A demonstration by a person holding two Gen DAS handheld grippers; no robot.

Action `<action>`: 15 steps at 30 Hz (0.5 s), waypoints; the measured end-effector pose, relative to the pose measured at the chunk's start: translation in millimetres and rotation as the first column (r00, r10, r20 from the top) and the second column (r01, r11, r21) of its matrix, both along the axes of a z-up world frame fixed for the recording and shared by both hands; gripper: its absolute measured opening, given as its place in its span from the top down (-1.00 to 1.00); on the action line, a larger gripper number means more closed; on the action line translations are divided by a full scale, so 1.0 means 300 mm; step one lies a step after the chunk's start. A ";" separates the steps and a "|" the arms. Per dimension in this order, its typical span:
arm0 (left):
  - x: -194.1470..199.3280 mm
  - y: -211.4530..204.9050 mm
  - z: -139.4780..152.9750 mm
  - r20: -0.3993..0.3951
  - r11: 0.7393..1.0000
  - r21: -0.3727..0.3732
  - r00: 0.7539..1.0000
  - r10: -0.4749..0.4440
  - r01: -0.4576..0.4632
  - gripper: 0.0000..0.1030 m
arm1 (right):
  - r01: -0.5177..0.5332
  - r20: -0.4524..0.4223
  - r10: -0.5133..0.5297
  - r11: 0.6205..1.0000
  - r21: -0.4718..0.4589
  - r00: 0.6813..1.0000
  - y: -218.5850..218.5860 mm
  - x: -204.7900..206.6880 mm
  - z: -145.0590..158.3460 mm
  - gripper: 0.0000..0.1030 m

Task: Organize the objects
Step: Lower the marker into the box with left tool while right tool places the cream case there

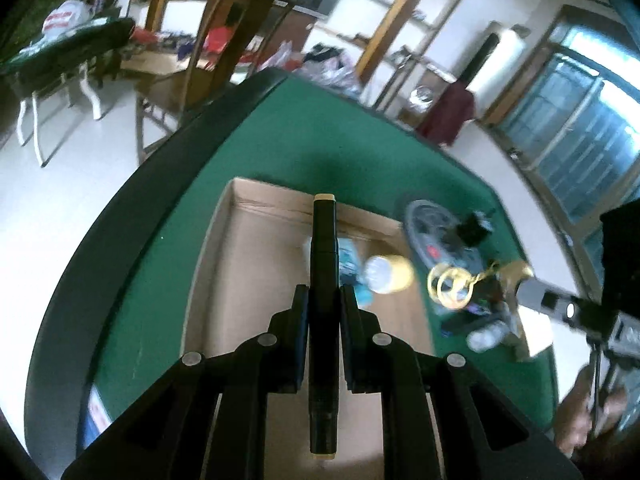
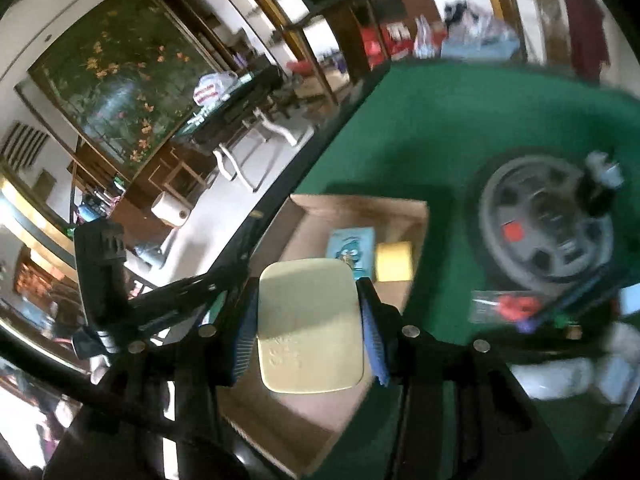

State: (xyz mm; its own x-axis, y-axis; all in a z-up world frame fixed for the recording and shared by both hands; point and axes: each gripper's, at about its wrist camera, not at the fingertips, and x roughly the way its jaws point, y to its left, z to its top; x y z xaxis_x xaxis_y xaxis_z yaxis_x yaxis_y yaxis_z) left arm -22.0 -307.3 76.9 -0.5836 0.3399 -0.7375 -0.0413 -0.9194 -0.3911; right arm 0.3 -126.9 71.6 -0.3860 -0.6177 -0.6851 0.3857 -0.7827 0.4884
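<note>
My left tongs (image 1: 324, 300) were clenched on a black marker (image 1: 324, 320) with cream caps at both ends. The marker ran lengthwise between the two fingers (image 1: 298, 312), its far end poking out well beyond their tips. It hung over the open cardboard box (image 1: 240, 264) that sat on the green table (image 1: 168, 240).

Inside the box I could make out a blue card (image 1: 348, 260) with a cartoon figure and a yellow roll (image 1: 390, 274) lying beside it, both blurred. To the right of the box, on the table, lay a grey wheel (image 1: 430, 224) with a red spot at its hub, and nearer to me a gold ring-shaped piece (image 1: 452, 284) among a pile of small items that I could not tell apart. At the right edge of the left view the other gripper body reached in, with a hand (image 1: 580, 416) below it.

My right tongs (image 2: 308, 324) were grasping a flat cream tin (image 2: 310, 326) with rounded corners, faint embossed lettering on its face. The blue-ribbed pads (image 2: 244, 336) pressed on its two long sides. The tin was held above the near part of the box (image 2: 360, 208), clear of the floor of the box. In this view the blue card (image 2: 352, 250) and the yellow roll (image 2: 394, 260) lay side by side against the far right wall of the box, and the wheel (image 2: 548, 220) sat on the table (image 2: 400, 128) well to the right, with red and purple bits near it, too smeared to name.
</note>
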 end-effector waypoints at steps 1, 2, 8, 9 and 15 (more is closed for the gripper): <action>-0.036 -0.004 -0.025 0.020 1.000 -0.013 1.000 0.013 -0.013 0.77 | 0.005 0.017 -0.005 1.000 0.004 1.000 -0.026 -0.024 -0.024 0.12; -0.074 -0.008 -0.054 0.043 0.999 -0.023 0.999 0.024 -0.023 0.77 | 0.011 0.038 -0.012 1.000 0.007 0.999 -0.054 -0.050 -0.052 0.12; -0.184 -0.030 -0.184 0.139 0.998 -0.039 0.988 0.061 -0.056 0.77 | 0.030 0.142 -0.025 0.999 -0.030 0.990 -0.174 -0.175 -0.163 0.12; -0.194 -0.033 -0.196 0.145 0.997 -0.042 0.987 0.070 -0.064 0.77 | 0.032 0.154 -0.026 0.999 -0.038 0.988 -0.191 -0.193 -0.176 0.12; -0.190 -0.064 -0.216 0.150 0.991 -0.029 0.980 0.131 -0.129 0.77 | 0.047 0.185 -0.040 0.998 -0.034 0.982 -0.269 -0.265 -0.224 0.12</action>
State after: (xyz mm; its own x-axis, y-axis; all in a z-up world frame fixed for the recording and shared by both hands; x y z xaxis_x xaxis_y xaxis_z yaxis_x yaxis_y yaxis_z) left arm -79.1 -326.5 12.2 -0.5029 0.2537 -0.8263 0.1375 -0.9203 -0.3663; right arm -79.1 -207.6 4.3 -0.2827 -0.6298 -0.7235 0.2522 -0.7765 0.5774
